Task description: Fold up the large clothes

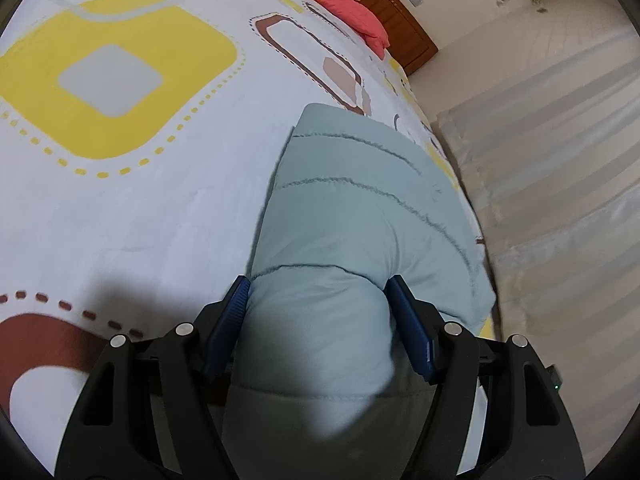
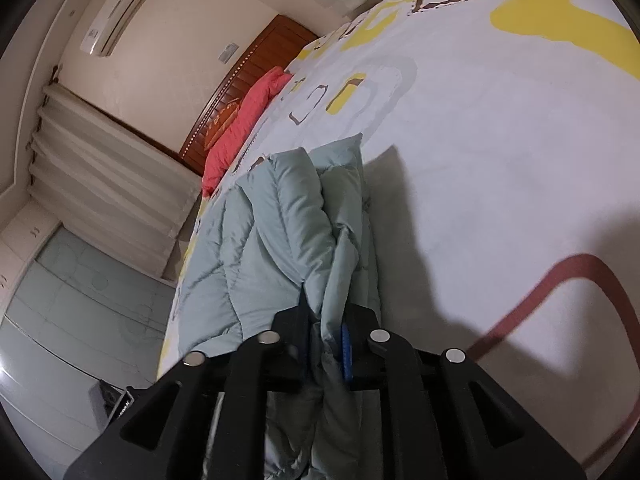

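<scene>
A pale teal quilted jacket (image 1: 352, 184) lies along the edge of a bed with a white cover (image 1: 140, 208) printed in yellow and brown shapes. My left gripper (image 1: 318, 284) has its jaws wide around a thick puffy fold of the jacket, and both blue pads (image 1: 228, 328) press into its sides. In the right wrist view the jacket (image 2: 272, 216) is bunched in long folds by the bed's edge. My right gripper (image 2: 330, 312) stands narrow with a strip of the jacket's fabric filling the gap between its fingers.
A red pillow (image 1: 340, 4) lies against the wooden headboard (image 1: 396, 16) at the far end. Pale curtains (image 1: 560, 160) hang past the bed's edge close beside the jacket. The bed cover (image 2: 500, 160) stretches wide on the other side. An air conditioner (image 2: 120, 12) hangs on the wall.
</scene>
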A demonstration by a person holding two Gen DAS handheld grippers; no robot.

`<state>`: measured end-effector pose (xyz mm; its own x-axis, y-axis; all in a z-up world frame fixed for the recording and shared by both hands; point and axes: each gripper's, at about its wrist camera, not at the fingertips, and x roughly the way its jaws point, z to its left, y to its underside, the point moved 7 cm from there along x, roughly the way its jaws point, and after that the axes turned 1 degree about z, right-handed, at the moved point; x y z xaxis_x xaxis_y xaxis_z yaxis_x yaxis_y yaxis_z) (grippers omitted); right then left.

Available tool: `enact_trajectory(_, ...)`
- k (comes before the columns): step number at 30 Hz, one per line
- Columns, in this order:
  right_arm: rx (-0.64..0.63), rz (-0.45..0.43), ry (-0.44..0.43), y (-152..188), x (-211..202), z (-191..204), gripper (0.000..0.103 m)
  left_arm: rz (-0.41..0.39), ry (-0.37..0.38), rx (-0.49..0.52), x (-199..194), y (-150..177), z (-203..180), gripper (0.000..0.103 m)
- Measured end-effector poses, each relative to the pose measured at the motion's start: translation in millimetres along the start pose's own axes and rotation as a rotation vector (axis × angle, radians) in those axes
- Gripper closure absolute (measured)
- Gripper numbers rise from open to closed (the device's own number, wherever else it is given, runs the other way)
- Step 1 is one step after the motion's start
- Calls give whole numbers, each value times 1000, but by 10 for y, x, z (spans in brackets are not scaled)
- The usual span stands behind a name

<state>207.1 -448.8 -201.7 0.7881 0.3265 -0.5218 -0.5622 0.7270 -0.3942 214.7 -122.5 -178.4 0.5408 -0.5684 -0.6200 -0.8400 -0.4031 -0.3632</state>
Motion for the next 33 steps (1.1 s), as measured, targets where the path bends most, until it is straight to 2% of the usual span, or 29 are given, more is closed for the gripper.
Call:
enact_trajectory(1, 9, 0, -4, -12, -2, 11, 82, 0, 10, -10, -36, 6, -10, 34)
enact_trajectory(3, 30, 5, -25, 20, -89, 58, 57, -7, 31, -19, -121, 18, -19, 34)
enact_trajectory(6, 33, 13, -57, 159, -274, 164, 43, -20, 51, -17, -263, 88, -23, 32)
enact_trajectory(10, -20, 67, -37, 422, -356, 218, 41, -23, 32, 16, -294, 192, -9, 32)
enact_trajectory(11, -28, 91, -18, 491, -327, 190, 46, -19, 17, 23, -271, 210, 4, 34)
enact_trajectory(12, -36, 104, 7, 539, -302, 161, 60, -15, 3, 27, -245, 224, 15, 41)
enact_trajectory(15, -58, 136, 55, 639, -179, 44, 71, -11, -50, 72, -186, 248, 17, 48)
enact_trajectory(17, -53, 134, 50, 639, -122, -6, 72, -4, -77, 92, -135, 258, 33, 49)
enact_trajectory(20, -22, 134, 19, 637, -57, -73, 72, 10, -67, 89, -85, 252, 85, 49)
enact_trajectory(25, -9, 147, 8, 588, -188, -59, 60, 25, -18, 20, -225, 187, 133, 41)
enact_trajectory(27, -11, 126, 8, 512, -301, -35, 38, 12, 9, 0, -307, 116, 130, 35)
enact_trajectory(30, -29, 59, 9, 256, -409, 31, 36, -32, 51, -2, -395, -68, 70, 27)
enact_trajectory(33, -19, 31, 5, -8, -345, 77, 36, -42, 65, -12, -358, -243, -6, 27)
